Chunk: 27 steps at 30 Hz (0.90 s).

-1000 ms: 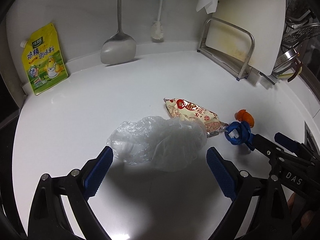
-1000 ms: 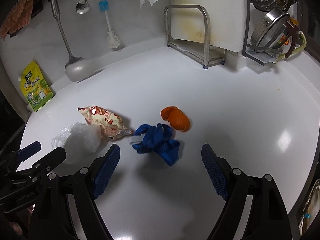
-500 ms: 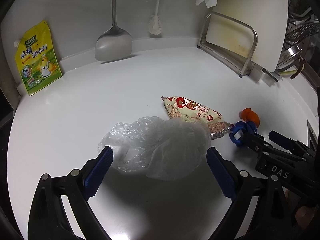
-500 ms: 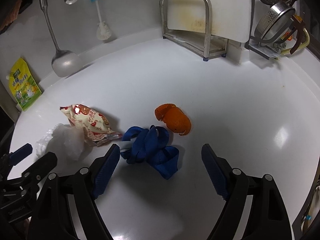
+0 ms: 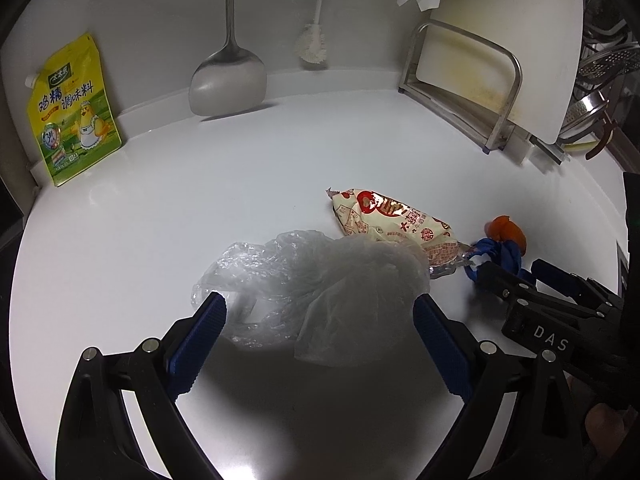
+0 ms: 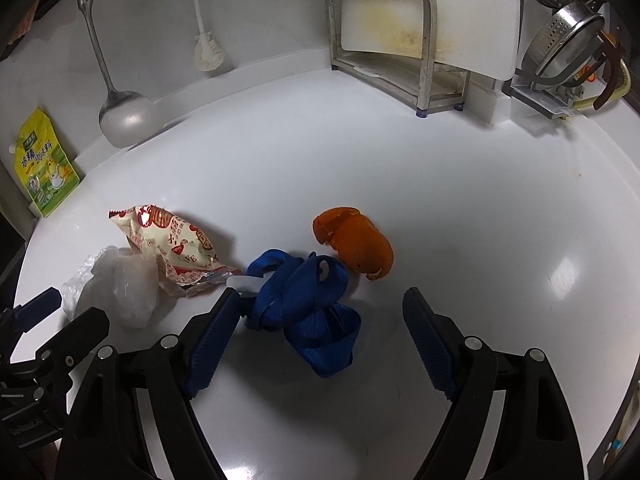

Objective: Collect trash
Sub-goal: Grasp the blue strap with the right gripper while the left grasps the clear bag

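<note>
White countertop (image 5: 168,208) fills both my views, glossy and lit from above, with the wall running along its back edge. Along that back edge I've got a yellow seasoning pouch (image 5: 74,110) leaning at the left end, a metal spatula (image 5: 228,76) hanging against the wall with its blade at the edge, a blue-handled brush (image 5: 316,40) beside it, and a metal rack (image 5: 464,80) holding a white cutting board (image 5: 516,20) toward the right end, with a steel colander (image 6: 568,40) past it in the back right corner. Now the trash, all clustered near the front edge: my left gripper (image 5: 320,320) is spread wide with the crumpled clear plastic bag (image 5: 320,280) sitting between its blue pads (image 5: 200,336), the left pad tip right at the bag's edge, nothing squeezed. Just behind the bag and touching it lies the red-and-cream snack wrapper (image 5: 392,224), angled toward the right. Over on the right-hand view, my right gripper (image 6: 320,328) is also wide apart, straddling the tangled blue strap (image 6: 308,300); its left finger tip sits right against the strap's white tab, while the right finger is clear of it. An orange peel (image 6: 356,244) rests just behind the strap, touching or nearly touching it, I can't say which. From the left camera I can see the right gripper's fingers reaching in at the right side, beside the strap and peel.
</note>
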Each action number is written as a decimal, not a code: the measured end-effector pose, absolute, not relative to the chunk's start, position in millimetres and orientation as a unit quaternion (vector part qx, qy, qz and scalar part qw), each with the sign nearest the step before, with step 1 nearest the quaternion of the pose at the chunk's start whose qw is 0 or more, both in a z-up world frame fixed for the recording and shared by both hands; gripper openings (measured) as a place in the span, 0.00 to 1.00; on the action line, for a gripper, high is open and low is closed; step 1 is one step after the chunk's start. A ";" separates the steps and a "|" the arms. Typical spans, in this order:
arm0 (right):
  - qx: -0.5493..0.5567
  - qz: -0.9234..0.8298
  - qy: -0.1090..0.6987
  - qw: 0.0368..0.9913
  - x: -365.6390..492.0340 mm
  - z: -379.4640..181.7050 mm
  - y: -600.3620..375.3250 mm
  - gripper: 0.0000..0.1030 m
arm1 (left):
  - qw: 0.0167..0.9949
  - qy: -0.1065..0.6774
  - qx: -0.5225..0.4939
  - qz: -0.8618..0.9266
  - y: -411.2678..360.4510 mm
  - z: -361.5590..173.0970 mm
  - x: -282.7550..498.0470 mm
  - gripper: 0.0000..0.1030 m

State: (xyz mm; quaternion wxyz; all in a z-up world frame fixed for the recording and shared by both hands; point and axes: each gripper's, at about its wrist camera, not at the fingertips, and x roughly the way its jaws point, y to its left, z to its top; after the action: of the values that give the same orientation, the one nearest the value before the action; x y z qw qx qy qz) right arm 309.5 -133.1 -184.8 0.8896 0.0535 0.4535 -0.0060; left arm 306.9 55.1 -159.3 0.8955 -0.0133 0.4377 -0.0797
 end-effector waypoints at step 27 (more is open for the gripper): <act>0.100 0.020 0.431 0.897 256.2 -157.6 -148.2 0.34 | 0.894 0.434 -0.017 -0.104 36.9 -163.0 316.3 0.69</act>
State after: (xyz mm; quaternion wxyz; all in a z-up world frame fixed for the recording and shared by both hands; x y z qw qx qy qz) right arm 256.2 -148.2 -157.6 0.8966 0.0995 0.4310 0.0200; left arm 316.3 36.9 -163.0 0.8945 -0.0171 0.4345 -0.1042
